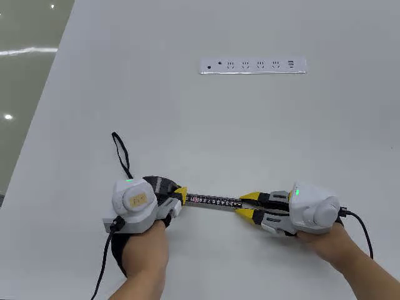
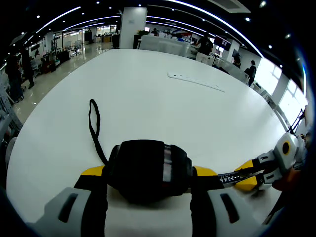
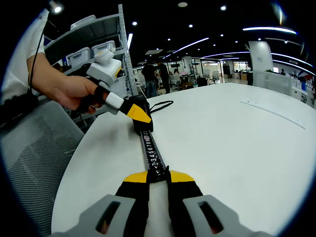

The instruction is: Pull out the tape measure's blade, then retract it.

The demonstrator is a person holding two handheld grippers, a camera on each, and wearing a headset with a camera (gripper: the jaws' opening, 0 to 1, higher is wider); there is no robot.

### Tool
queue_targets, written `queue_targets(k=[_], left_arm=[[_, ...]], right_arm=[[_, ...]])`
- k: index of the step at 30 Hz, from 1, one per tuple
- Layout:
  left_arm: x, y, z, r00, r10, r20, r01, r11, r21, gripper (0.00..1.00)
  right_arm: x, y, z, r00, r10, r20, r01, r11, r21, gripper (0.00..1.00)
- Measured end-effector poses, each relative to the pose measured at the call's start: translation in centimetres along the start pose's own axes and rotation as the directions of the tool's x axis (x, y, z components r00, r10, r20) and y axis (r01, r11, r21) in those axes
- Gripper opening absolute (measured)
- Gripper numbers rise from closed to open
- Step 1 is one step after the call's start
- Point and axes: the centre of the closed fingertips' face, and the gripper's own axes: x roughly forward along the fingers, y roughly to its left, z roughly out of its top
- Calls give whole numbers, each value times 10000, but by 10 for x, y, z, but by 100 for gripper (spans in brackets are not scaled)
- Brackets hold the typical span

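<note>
The black, rounded tape measure (image 2: 148,165) sits clamped in the left claw (image 2: 149,171), low over the white table (image 1: 250,137). Its dark numbered blade (image 3: 150,150) stretches to the right claw (image 3: 158,176), clenched on its tip.

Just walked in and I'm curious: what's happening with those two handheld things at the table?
A person works two handheld grippers over a white table. The left gripper is shut on the black tape measure, and the right gripper pinches the end of its blade, drawn out a short way between them. The strap lies loose on the table.
</note>
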Motion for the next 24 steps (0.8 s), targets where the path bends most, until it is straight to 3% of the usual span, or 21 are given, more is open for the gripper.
queue_targets(k=[24], left_arm=[[-1, 0, 0, 10000, -41, -9, 41, 10000, -24, 66]], right_arm=[[20, 5, 6, 9999, 153, 38, -152, 9999, -77, 12]])
